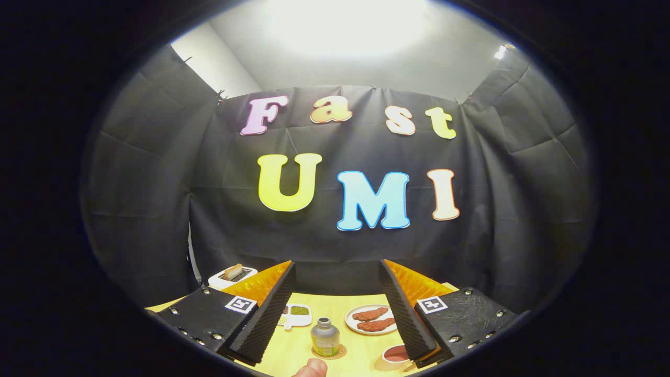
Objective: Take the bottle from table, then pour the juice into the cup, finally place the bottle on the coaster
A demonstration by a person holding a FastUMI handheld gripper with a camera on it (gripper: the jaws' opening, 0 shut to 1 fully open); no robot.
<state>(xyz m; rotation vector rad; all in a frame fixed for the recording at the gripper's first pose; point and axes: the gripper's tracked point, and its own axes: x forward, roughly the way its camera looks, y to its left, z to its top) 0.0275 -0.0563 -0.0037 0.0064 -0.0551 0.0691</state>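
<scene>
Bottle (325,337) seemingly on coaster (332,354) | tongs (335,309) released, spread wide, touching nothing

cup (395,355) partly behind a finger, fingertip (312,368) cut off (low edge)

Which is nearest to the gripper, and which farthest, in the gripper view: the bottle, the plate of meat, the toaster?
The gripper is open.
1. Bottle, on its coaster, between the fingers.
2. Plate of meat, beyond the bottle, by the right finger.
3. Toaster, far back by the wall, left.

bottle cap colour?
Grey, on the bottle between the open gripper fingers; gripper view.
</scene>
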